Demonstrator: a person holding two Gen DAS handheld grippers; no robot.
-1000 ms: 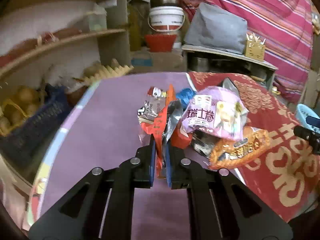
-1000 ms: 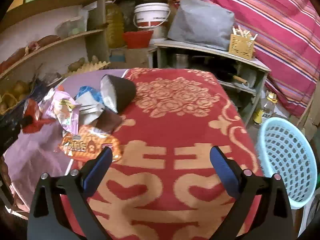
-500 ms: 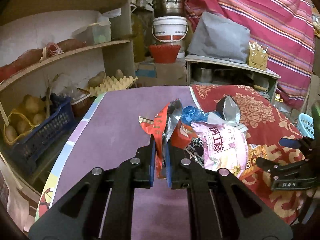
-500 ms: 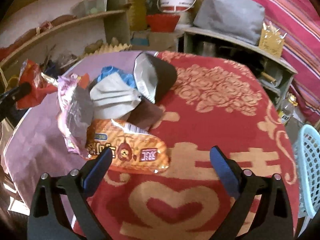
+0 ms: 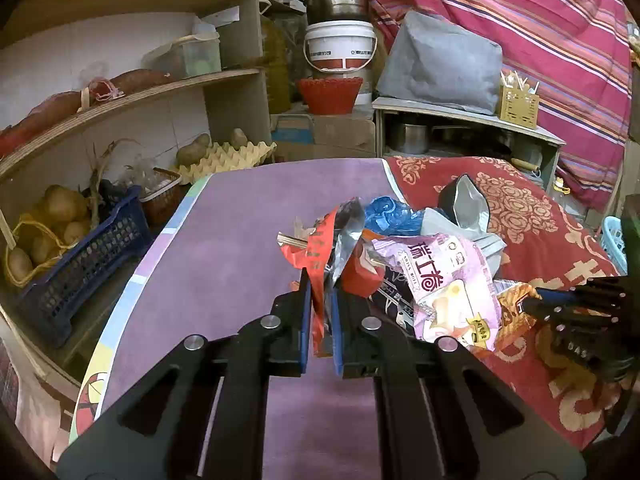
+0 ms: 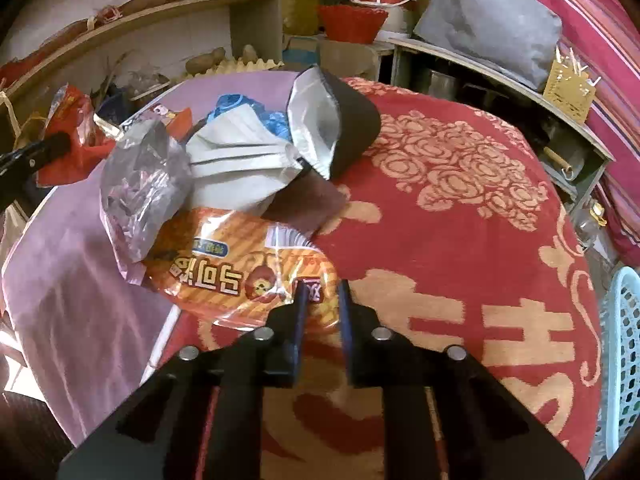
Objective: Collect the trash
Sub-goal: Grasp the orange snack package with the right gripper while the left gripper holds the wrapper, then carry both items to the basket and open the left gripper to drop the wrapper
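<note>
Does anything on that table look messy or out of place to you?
Yes. A heap of empty snack wrappers sits mid-table: an orange packet, a pink one, a torn-open foil pouch and a used face mask, crumpled and overlapping. The red tablecloth covers only part of the purple one.

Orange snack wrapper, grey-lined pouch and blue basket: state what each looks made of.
Orange snack wrapper: thin glossy plastic film, judging by its glare and crinkles. Grey-lined pouch: matte dark outside, silvery inside, probably foil-laminated plastic. Blue basket: rigid moulded plastic, going by its regular perforated wall.
</note>
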